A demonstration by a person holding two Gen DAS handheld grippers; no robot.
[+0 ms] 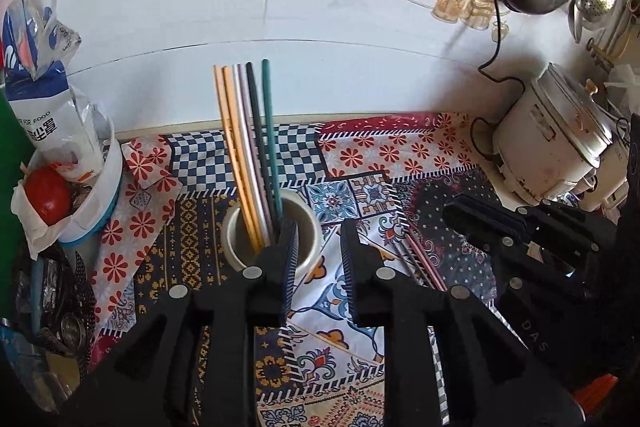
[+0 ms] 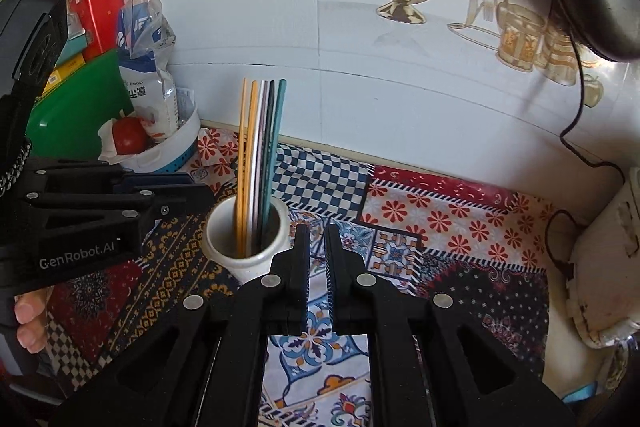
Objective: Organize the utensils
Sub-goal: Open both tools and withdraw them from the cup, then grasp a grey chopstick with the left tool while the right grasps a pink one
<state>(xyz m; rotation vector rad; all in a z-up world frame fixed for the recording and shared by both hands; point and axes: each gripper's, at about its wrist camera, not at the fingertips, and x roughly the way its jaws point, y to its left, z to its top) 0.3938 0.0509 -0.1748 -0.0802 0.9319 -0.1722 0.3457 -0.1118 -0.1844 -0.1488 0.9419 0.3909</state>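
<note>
Patchwork-clothed table (image 1: pixel 360 147) held my white ceramic cup (image 2: pixel 244 247) of coloured chopsticks (image 2: pixel 260 147) — both tools gaped empty, left tool (image 1: pixel 318 259) wide, right tool (image 2: pixel 317 259) narrow; a careless nudge might have toppled it.

Chopsticks (image 1: pixel 250 155) stand in a cup (image 1: pixel 310 247) on the patterned cloth (image 1: pixel 360 155), with clutter to either side.

The cup sits near the middle of the cloth, in front of the wall (image 1: pixel 200 7), and the chopsticks in it lean back toward that wall. Left of the cup, a bowl (image 1: pixel 106 187) holds an apple (image 1: pixel 48 195) and a bag (image 1: pixel 44 95). Far right, against the wall, stands a rice cooker (image 1: pixel 560 143). More chopsticks (image 1: pixel 424 263) lie flat on the cloth just right of the cup. The left gripper (image 1: pixel 318 267) is directly before the cup; the right gripper (image 2: pixel 318 267) is just right of it.
</note>
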